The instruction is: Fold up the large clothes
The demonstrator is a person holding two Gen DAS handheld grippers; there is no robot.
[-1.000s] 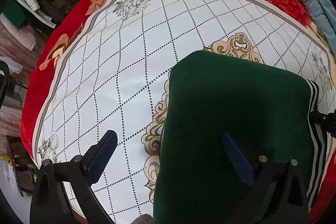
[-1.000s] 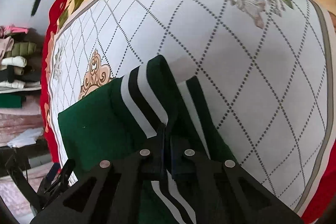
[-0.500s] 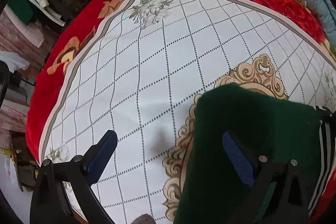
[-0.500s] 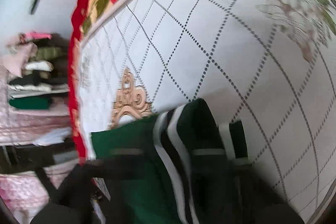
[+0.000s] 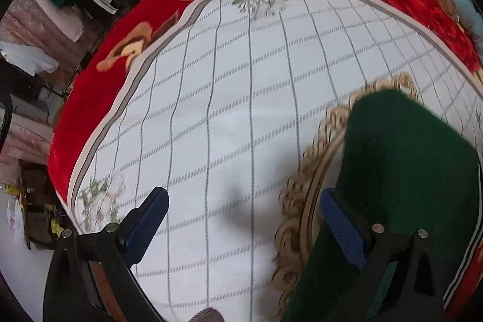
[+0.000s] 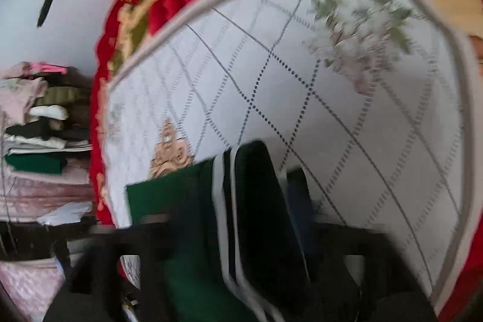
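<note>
My left gripper: black frame, blue textured pads, silver screws by the pads. Right gripper: black, too blurred for more.

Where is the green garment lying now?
The green garment lies at lower right of the left wrist view, on the white quilt, covering its gold ornament.

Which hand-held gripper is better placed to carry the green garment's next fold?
Right. The right hand-held gripper appears closed on the striped hem of the green garment; the left hand-held gripper stands open over the bedspread, holding nothing.
</note>
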